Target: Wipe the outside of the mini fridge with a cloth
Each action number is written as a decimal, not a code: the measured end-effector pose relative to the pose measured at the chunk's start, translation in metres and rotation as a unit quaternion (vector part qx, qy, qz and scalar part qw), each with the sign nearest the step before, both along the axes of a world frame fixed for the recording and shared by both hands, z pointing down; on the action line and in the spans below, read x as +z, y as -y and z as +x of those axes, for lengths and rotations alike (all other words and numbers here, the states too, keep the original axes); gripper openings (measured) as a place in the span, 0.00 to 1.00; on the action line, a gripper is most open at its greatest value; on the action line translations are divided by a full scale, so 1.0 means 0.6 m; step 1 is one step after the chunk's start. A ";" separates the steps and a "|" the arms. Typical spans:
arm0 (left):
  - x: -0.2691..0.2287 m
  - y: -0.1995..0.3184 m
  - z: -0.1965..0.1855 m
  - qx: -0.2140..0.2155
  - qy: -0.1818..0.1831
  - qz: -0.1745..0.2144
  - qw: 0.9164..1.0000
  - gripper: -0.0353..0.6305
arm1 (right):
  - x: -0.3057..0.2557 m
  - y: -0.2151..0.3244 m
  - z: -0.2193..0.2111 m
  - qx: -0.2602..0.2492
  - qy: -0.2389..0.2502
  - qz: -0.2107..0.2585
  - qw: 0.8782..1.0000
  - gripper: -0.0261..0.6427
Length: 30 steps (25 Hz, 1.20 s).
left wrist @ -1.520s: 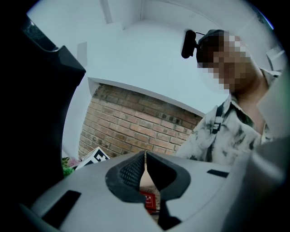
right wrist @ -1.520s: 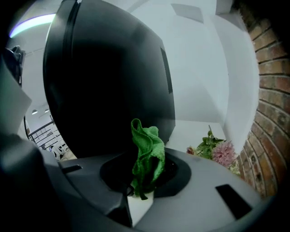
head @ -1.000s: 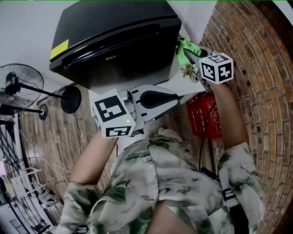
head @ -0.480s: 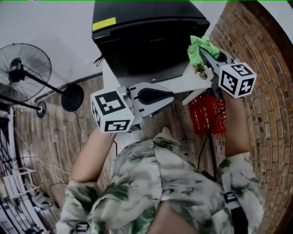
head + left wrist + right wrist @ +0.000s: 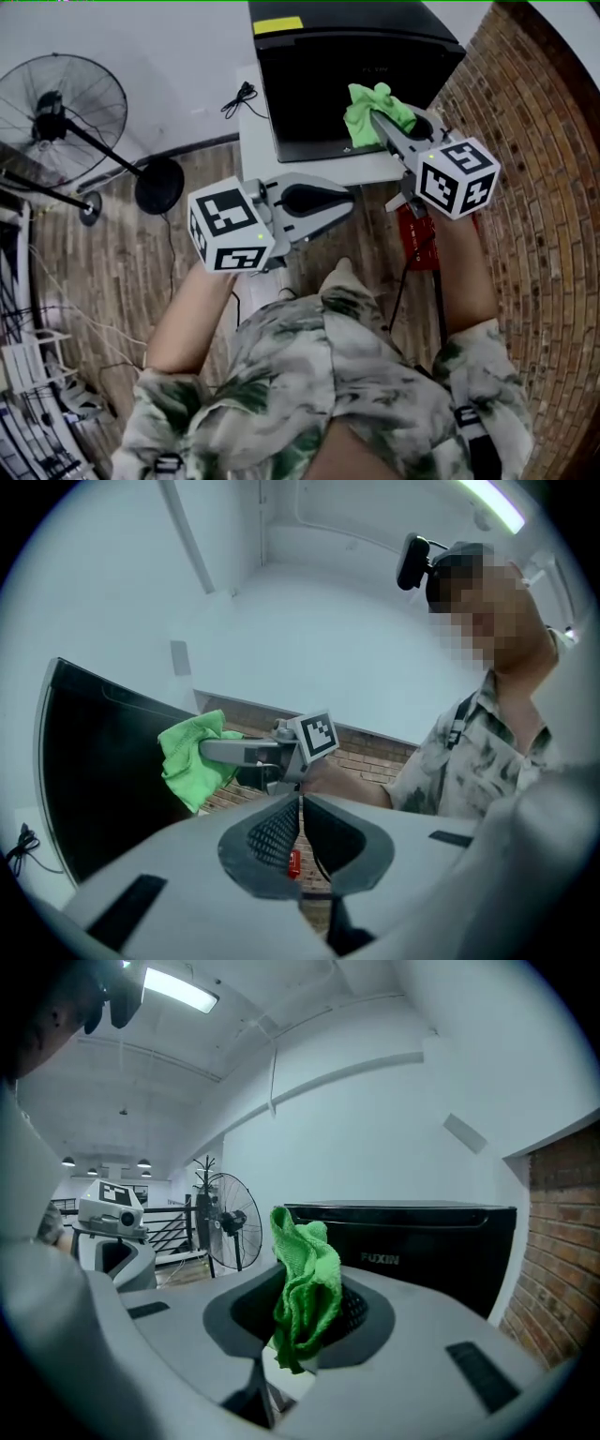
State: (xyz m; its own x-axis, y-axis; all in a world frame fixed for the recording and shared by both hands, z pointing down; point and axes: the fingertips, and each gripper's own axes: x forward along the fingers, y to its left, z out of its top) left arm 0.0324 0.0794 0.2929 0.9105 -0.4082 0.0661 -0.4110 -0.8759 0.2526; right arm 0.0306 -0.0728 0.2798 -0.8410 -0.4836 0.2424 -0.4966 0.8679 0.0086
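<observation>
cloth near mini fridge on white table; brick wall, seemingly wooden floor.

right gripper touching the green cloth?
Touching. The right gripper view shows the green cloth pinched between the jaws of the right gripper, which are closed on it.

— What does the mini fridge look like?
— The mini fridge is black and boxy. It stands upright on a white table, door shut, with "FUXIN" lettering on the front and a yellow sticker at one top corner.
— And the cloth?
— The cloth is bright green and crumpled, pinched in the right hand-held gripper before the fridge's front. Whether it touches is unclear.
</observation>
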 end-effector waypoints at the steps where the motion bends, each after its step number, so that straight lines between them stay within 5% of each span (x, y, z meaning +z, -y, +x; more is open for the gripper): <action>1: 0.002 -0.004 -0.007 -0.002 -0.001 -0.001 1.000 0.10 | 0.001 -0.010 -0.016 -0.007 0.004 -0.001 1.000 0.18; 20: 0.020 0.040 -0.093 -0.057 -0.004 -0.023 0.998 0.10 | 0.016 -0.048 -0.242 -0.151 0.018 0.017 0.988 0.18; 30: 0.008 0.042 -0.197 0.013 -0.006 0.000 1.000 0.10 | 0.027 -0.037 -0.340 -0.115 0.010 0.026 0.993 0.18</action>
